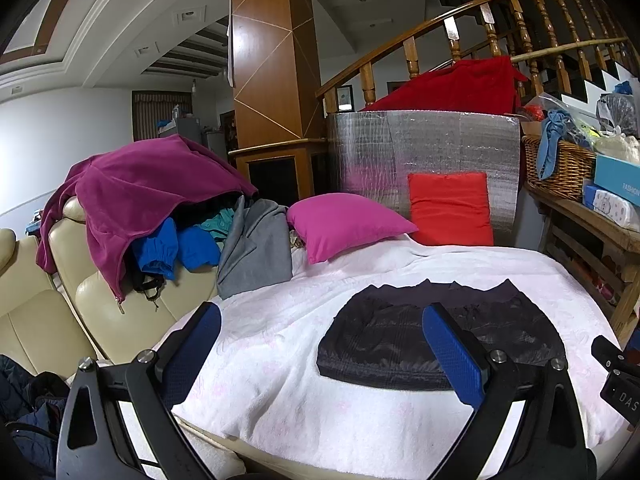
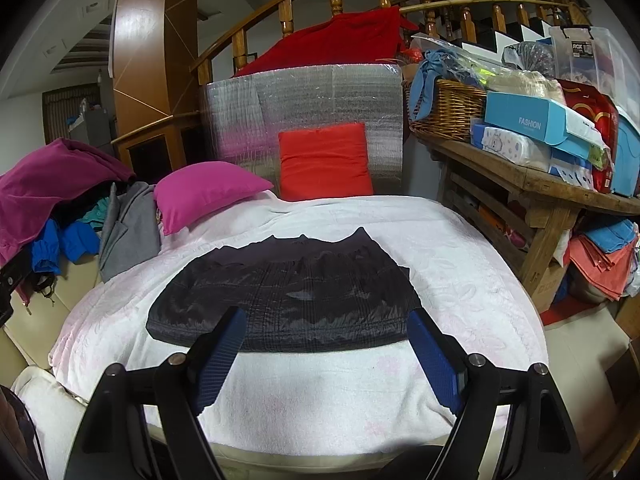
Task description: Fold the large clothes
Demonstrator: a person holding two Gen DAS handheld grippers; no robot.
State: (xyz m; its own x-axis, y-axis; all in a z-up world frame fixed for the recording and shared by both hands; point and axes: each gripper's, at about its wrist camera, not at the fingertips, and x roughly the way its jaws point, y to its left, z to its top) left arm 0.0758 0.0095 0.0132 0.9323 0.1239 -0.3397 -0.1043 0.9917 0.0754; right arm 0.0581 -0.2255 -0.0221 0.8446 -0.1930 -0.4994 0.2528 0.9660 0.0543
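Observation:
A black quilted jacket (image 1: pixel 384 340) lies folded into a flat rectangle on the white-pink blanket (image 1: pixel 280 360); it also shows in the right wrist view (image 2: pixel 288 296). My left gripper (image 1: pixel 322 320) is open and empty, held above the blanket at the jacket's left front, its right finger over the jacket. My right gripper (image 2: pixel 326 324) is open and empty, held just above the jacket's near edge. A heap of unfolded clothes (image 1: pixel 152 196) lies on the cream sofa at the left, topped by a magenta fleece, with blue and grey garments under it.
A magenta pillow (image 1: pixel 344 224) and a red cushion (image 1: pixel 450 208) stand at the back of the blanket against a silver foil panel (image 1: pixel 420 144). A wooden bench (image 2: pixel 540 184) with a wicker basket and boxes stands at the right. A stair railing runs behind.

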